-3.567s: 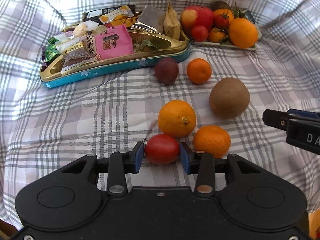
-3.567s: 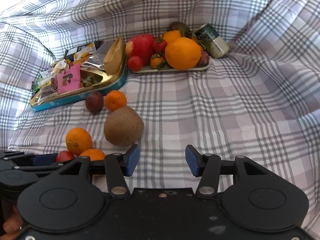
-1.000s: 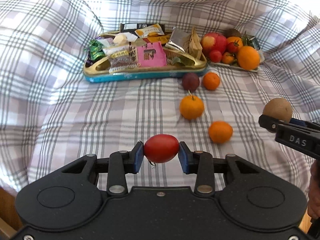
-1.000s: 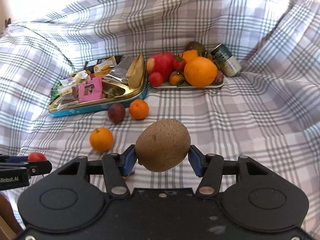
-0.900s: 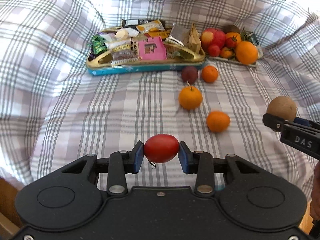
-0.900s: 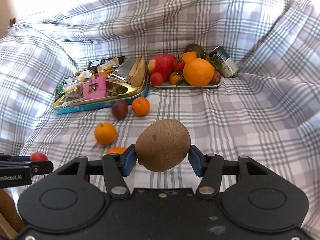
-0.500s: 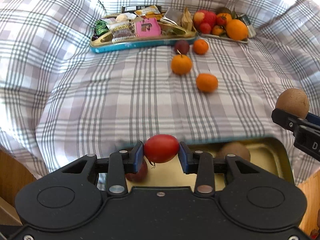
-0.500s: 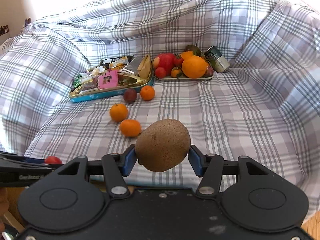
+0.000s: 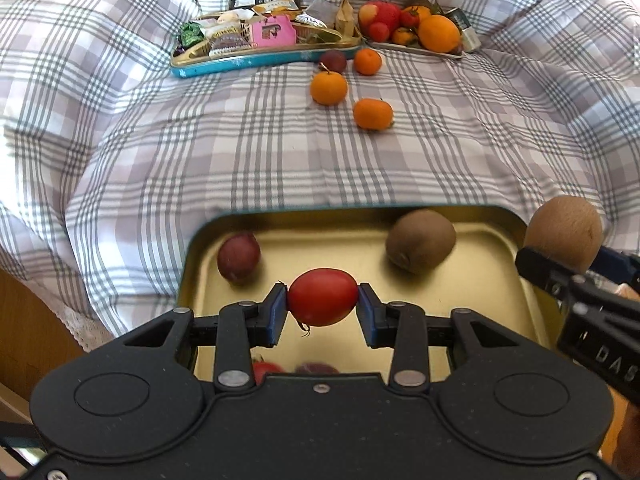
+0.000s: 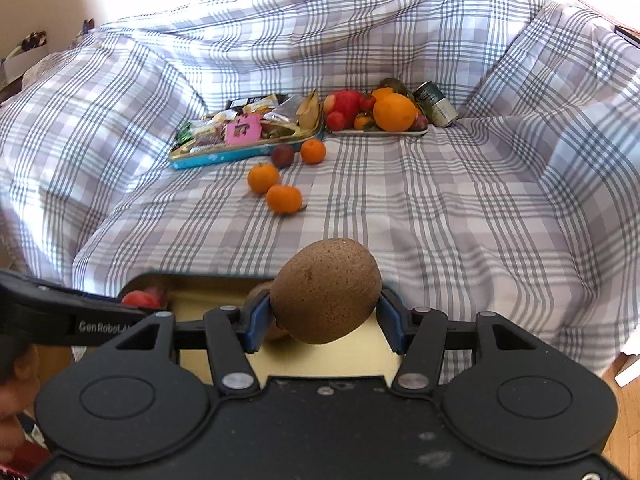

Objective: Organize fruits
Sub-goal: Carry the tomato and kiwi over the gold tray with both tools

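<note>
My left gripper (image 9: 322, 307) is shut on a red tomato (image 9: 322, 297) and holds it above a gold tin tray (image 9: 500, 272). The tray holds a dark plum (image 9: 239, 257) and a brown kiwi (image 9: 421, 245). My right gripper (image 10: 325, 307) is shut on a second, larger kiwi (image 10: 326, 289) over the tray's right side (image 10: 340, 356); it also shows in the left wrist view (image 9: 563, 240). Three oranges (image 9: 373, 113) and a plum (image 9: 333, 61) lie loose on the checked cloth farther off.
A blue-rimmed tin of snack packets (image 9: 256, 40) and a plate piled with fruit (image 9: 416, 28) stand at the back, with a can (image 10: 435, 109) beside the plate. The cloth (image 10: 460, 216) rises in folds all around. A wooden floor (image 10: 624, 412) shows at the right.
Both grippers have drawn back from the loose fruit with the tomato and the kiwi. The gold tray has come fully into view beneath them.
</note>
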`<state>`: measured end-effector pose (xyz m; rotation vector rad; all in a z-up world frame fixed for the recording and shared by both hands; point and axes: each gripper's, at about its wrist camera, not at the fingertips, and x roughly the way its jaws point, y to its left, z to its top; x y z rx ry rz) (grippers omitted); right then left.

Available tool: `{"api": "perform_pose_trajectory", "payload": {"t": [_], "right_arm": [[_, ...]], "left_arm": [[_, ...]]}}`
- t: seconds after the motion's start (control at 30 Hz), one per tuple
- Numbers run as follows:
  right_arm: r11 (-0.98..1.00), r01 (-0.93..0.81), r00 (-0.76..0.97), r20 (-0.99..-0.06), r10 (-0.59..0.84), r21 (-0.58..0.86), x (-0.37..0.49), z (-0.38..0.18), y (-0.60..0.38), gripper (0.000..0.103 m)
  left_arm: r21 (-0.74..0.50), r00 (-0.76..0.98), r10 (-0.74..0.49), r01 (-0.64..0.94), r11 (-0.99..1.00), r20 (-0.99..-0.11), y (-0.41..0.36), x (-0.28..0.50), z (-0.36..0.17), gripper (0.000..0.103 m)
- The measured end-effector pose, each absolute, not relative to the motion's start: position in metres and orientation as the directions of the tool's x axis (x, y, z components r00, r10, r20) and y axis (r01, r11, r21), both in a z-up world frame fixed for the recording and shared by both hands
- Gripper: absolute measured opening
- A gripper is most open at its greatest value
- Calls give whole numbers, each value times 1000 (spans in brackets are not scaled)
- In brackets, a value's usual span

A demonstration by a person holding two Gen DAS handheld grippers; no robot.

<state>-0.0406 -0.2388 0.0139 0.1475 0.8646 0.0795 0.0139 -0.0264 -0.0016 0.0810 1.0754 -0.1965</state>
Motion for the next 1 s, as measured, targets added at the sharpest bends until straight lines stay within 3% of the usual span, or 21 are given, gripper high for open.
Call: {"api": "perform_pose_trajectory", "payload": {"t": [1.0], "right_arm": [[984, -94, 536, -825, 180, 153, -62, -12, -221, 58]], "left_arm": [[-58, 413, -127, 176, 983, -902, -29, 3, -21, 48]]}}
